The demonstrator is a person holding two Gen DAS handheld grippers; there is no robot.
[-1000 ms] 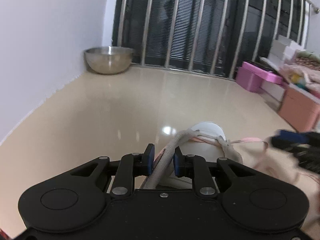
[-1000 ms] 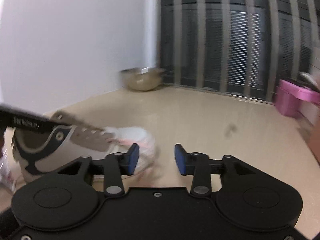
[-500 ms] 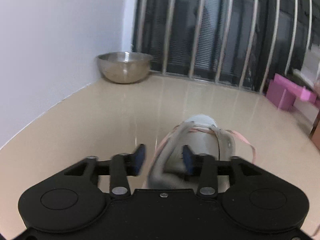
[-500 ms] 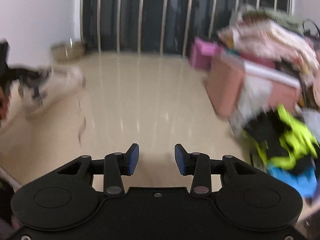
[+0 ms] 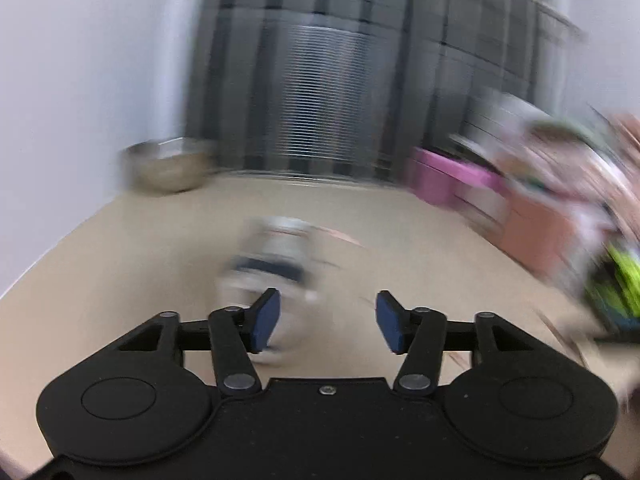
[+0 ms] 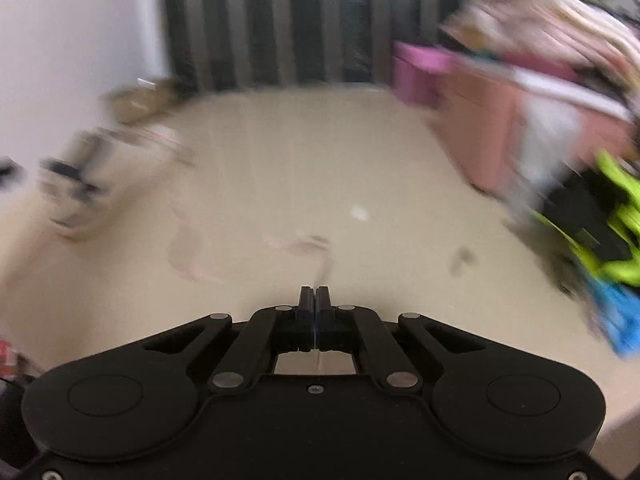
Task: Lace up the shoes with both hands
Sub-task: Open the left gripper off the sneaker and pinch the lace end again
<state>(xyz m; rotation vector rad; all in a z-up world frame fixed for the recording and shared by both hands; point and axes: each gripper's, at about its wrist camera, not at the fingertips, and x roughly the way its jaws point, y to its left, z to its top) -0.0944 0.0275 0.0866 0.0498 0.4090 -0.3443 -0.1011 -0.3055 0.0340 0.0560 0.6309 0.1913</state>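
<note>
Both views are motion-blurred. In the left wrist view a white shoe (image 5: pixel 272 256) with a dark band stands on the beige floor just ahead of my left gripper (image 5: pixel 328 312), which is open and holds nothing. Its left pad (image 5: pixel 266 320) overlaps the shoe's near end. A pink lace (image 5: pixel 340 236) trails off to the shoe's right. In the right wrist view the shoe (image 6: pixel 80 184) is a smear at the far left. My right gripper (image 6: pixel 316 292) is shut, and a pale pink lace (image 6: pixel 316 246) runs from its fingertips across the floor.
A steel bowl (image 5: pixel 168 168) sits by the white wall at the back left, before a barred window. A pink box (image 5: pixel 452 180), a salmon box (image 6: pixel 492 128) and a heap of clothes (image 6: pixel 592 220) line the right side. Open floor lies between the shoe and the boxes.
My left gripper let go of the shoe's collar, opened wide and drew back. My right gripper, open before, swung around and is now shut on the lace.
</note>
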